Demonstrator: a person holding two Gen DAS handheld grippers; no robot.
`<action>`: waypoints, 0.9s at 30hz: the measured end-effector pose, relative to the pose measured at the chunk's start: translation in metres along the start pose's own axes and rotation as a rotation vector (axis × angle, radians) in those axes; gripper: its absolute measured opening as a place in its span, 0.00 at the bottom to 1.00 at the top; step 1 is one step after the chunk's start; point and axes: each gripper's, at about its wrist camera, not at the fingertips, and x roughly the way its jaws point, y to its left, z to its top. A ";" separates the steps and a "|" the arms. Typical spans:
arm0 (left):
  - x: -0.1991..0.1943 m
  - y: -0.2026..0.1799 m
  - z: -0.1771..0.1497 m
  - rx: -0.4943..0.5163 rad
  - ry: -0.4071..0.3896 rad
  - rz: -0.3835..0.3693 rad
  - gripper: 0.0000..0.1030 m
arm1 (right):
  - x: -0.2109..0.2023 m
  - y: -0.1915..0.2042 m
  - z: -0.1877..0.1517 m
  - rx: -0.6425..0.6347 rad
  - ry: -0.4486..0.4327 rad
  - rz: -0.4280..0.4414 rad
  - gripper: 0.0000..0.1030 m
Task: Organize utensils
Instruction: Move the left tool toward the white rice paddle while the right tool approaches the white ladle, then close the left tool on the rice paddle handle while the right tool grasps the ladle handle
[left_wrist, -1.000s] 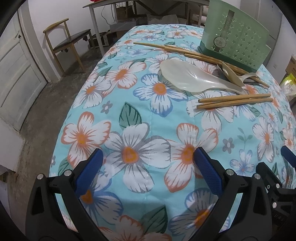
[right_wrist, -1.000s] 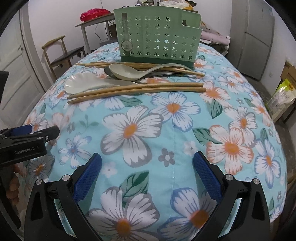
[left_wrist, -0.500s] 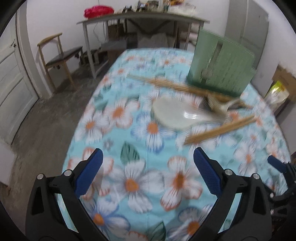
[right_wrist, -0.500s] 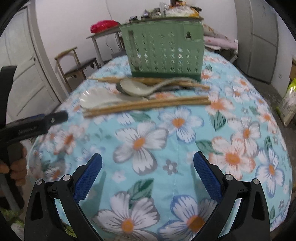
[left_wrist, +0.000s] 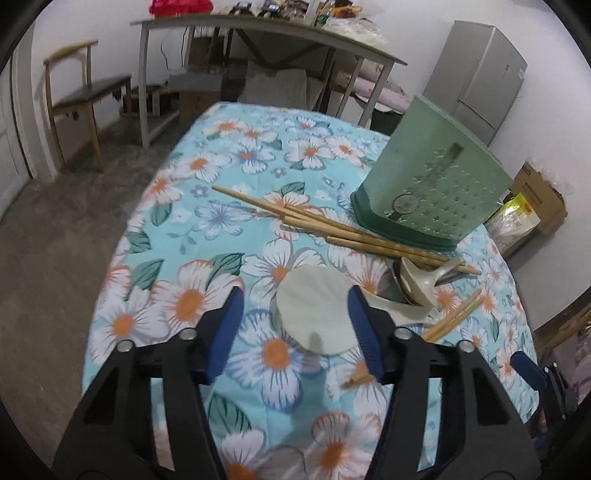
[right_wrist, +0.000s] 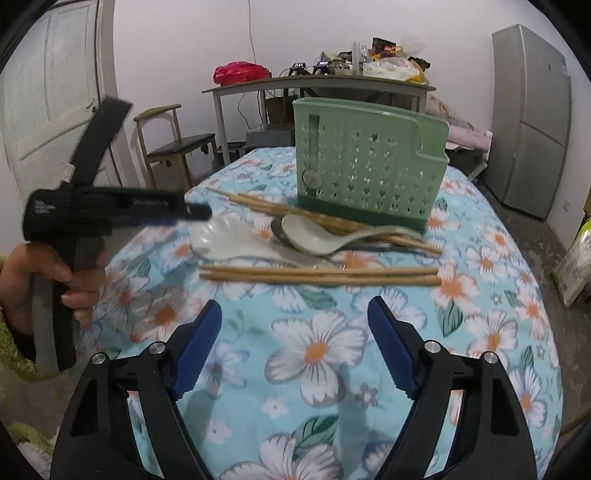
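Left wrist view first: the left gripper (left_wrist: 295, 325) hangs over the bench with the turquoise floral cloth (left_wrist: 207, 221), and its jaws are closing, with the round end of the white plastic rice paddle (left_wrist: 314, 314) showing between the blue pads. Can't tell if the pads touch it yet; it looks like it's still lying on the cloth. Just right of it sits a pale grey ceramic soup spoon (left_wrist: 417, 284), and a pair of bamboo chopsticks (left_wrist: 454, 314) runs under the right finger. A bundle of more bamboo chopsticks (left_wrist: 332, 225) lies against the foot of the green perforated plastic utensil holder (left_wrist: 428, 188), which stands upright at the far right.

Right wrist view: the right gripper (right_wrist: 295, 350) is closing its jaws too, with nothing but flowery cloth between them. The chopstick pair (right_wrist: 321, 275) lies crosswise just ahead, then the paddle (right_wrist: 229, 242) and soup spoon (right_wrist: 314, 236), then the holder (right_wrist: 369, 170) behind. On the left a hand (right_wrist: 40, 280) grips the left gripper (right_wrist: 192, 214), its tip over the paddle.
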 end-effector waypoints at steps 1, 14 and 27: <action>0.006 0.002 0.001 -0.005 0.017 -0.004 0.46 | 0.001 0.000 0.003 0.000 -0.006 -0.003 0.74; 0.030 0.015 0.003 -0.043 0.089 -0.068 0.12 | 0.021 0.005 0.019 -0.020 -0.010 -0.012 0.53; 0.014 0.026 0.001 -0.082 0.068 -0.057 0.09 | 0.050 0.010 0.041 -0.063 -0.004 -0.091 0.30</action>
